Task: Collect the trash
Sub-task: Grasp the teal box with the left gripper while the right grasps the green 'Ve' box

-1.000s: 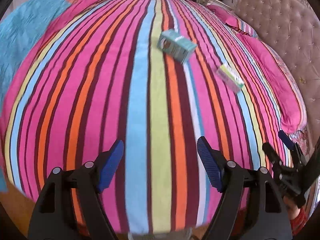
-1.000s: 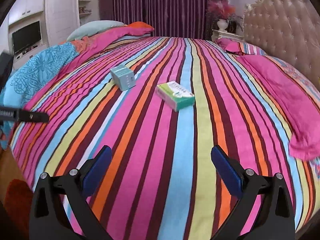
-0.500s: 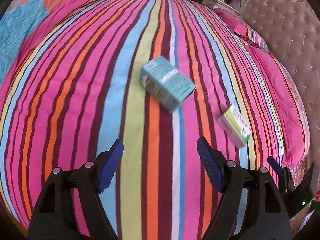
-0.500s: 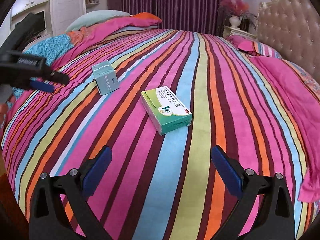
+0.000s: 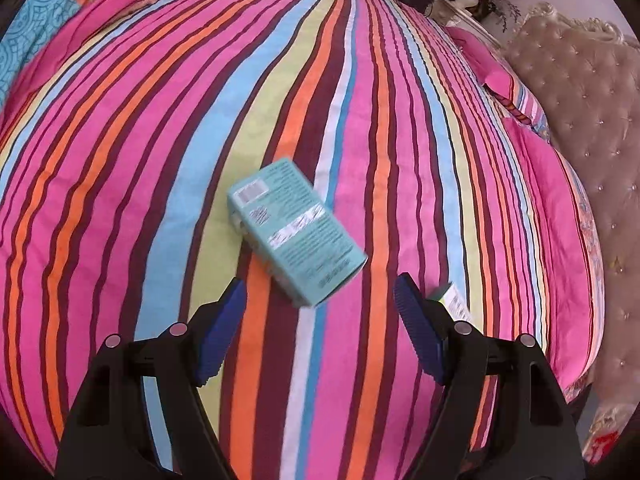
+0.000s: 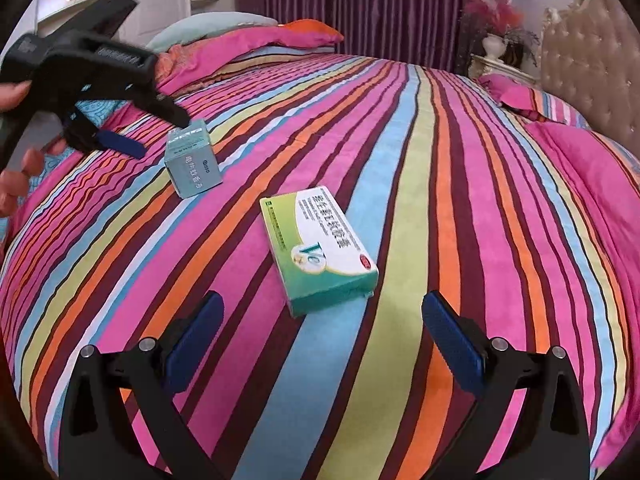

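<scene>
Two small cartons are lying on the striped bedspread (image 6: 400,184) of a bed, and both are taken here as the trash to be collected. The teal carton (image 5: 296,230) is seen just ahead of the left tool (image 5: 320,312), slightly beyond its blue pads and turned at an angle to them. The jaws of the left tool are held apart, with nothing between them. The green-and-white carton (image 6: 320,248) is lying flat, just in front of the right tool (image 6: 322,328), whose jaws are also held wide apart and empty. From the right wrist view the left tool (image 6: 132,136) is seen from the side, close above the teal carton (image 6: 192,164), not touching it as far as can be told.

Both cartons are judged to be light, thin cardboard, probably empty or nearly so. Stiff edges are expected, but the broad faces can be pressed in easily, so only a gentle squeeze is advised. The printed surface looks smooth and may slip a little on the ribbed pads. The bedspread is soft and will give under pressure, so a carton could sink or tilt when it is pushed from above.

The teal carton is best taken across its narrower sides, after the tool is turned to match its angle. The flat green-and-white carton is best taken across its two long edges, near the middle.
</scene>
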Motion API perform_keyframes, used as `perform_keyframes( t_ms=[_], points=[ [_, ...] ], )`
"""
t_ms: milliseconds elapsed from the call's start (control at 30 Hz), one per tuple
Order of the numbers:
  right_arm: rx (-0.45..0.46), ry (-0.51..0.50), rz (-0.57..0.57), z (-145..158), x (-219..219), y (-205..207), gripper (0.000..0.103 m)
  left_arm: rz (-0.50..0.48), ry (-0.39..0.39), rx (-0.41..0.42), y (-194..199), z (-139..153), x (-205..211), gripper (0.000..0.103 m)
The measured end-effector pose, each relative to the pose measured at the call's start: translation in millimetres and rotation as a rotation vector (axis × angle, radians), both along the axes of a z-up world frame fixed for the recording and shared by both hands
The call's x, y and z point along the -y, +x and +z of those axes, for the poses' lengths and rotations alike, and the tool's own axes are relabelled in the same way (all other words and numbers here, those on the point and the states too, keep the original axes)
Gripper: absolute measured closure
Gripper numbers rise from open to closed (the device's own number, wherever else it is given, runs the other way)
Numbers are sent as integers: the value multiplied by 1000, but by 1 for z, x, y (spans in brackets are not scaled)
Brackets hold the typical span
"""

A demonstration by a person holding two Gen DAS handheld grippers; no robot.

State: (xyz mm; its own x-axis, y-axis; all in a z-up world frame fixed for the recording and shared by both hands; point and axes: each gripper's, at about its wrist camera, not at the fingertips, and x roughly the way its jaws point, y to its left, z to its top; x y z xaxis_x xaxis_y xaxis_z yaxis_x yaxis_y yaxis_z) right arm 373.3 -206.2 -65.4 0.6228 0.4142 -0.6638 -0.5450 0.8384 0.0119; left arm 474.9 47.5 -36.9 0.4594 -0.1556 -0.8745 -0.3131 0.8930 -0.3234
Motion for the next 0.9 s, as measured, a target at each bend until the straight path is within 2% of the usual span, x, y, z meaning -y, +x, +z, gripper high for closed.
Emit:
perform_keyframes(
  t_ms=[233, 533, 667, 767, 900],
  points=[
    [-8, 7, 44, -3, -2, 18, 8, 16, 53, -36, 30, -4, 4, 29],
    [-66, -4, 81, -12, -14, 40, 8, 47, 115, -136, 52, -35, 1, 29],
    [-75, -32, 72, -13, -20, 44, 9, 61, 132, -122, 50, -41, -3, 29],
    [-76, -60, 73, -15, -26, 44, 10, 55, 86, -104, 46, -45, -8, 32],
    [-93, -83, 78, -18, -30, 44, 21, 13, 76, -85, 45, -46, -8, 36]
  ],
)
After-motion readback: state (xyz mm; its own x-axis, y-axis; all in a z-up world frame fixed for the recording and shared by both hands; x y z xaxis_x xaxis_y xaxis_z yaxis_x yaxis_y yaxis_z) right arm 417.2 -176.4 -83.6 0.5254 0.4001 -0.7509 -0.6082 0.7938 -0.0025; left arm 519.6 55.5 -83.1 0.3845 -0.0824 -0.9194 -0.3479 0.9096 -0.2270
